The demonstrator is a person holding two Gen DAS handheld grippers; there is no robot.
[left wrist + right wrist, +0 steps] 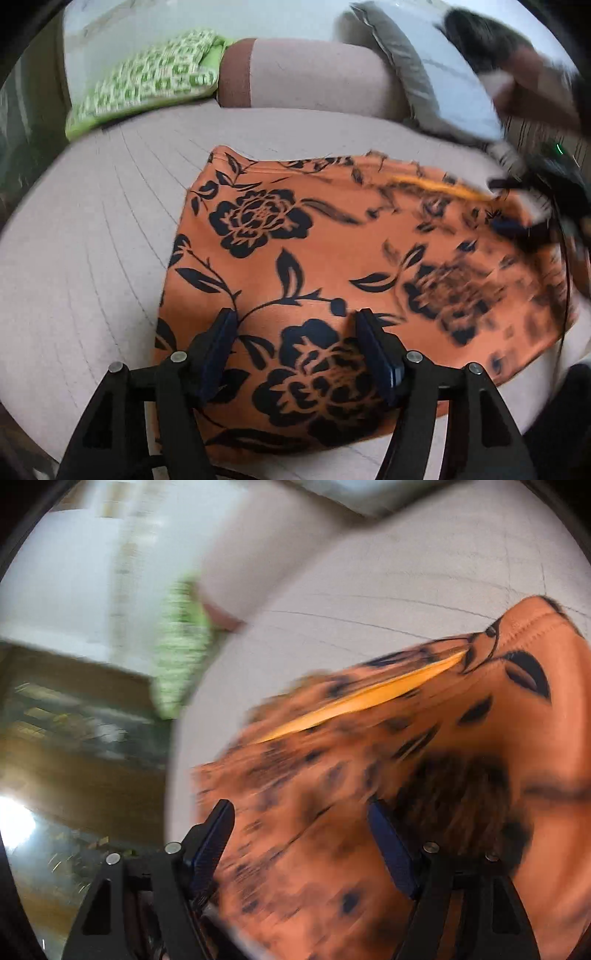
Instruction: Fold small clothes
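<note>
An orange garment with a black flower print (314, 266) lies spread on a beige sofa seat (92, 240). My left gripper (295, 321) is open and hovers over the garment's near edge, holding nothing. The right gripper (524, 225) shows blurred at the garment's right edge in the left wrist view. In the right wrist view the right gripper (301, 812) is open, with the blurred garment (406, 746) lying between and beyond its fingers. A brighter orange lining (362, 698) shows along a lifted edge.
A green patterned cushion (147, 81) lies at the back left of the sofa. A grey and white pillow (436, 74) leans at the back right. The sofa backrest (314, 74) runs behind. The person's arm (524, 66) is at the upper right. The seat's left edge drops toward a dark floor (74, 757).
</note>
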